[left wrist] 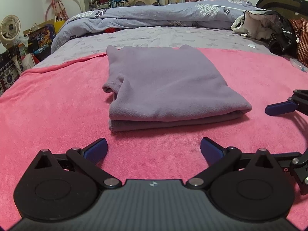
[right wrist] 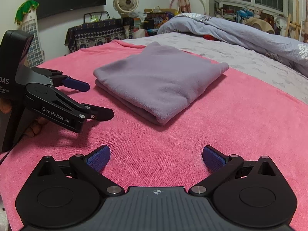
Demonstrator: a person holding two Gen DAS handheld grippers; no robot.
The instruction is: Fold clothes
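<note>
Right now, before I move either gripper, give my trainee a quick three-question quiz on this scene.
1. True or false: the left gripper is shut on the purple garment.
2. The garment lies on: A) pink towel B) grey quilt C) floor.
3. Fill in: the right gripper is ____ and holds nothing.

Key: 1 false, it is open and clear of the folded garment; 2 A; 3 open.
</note>
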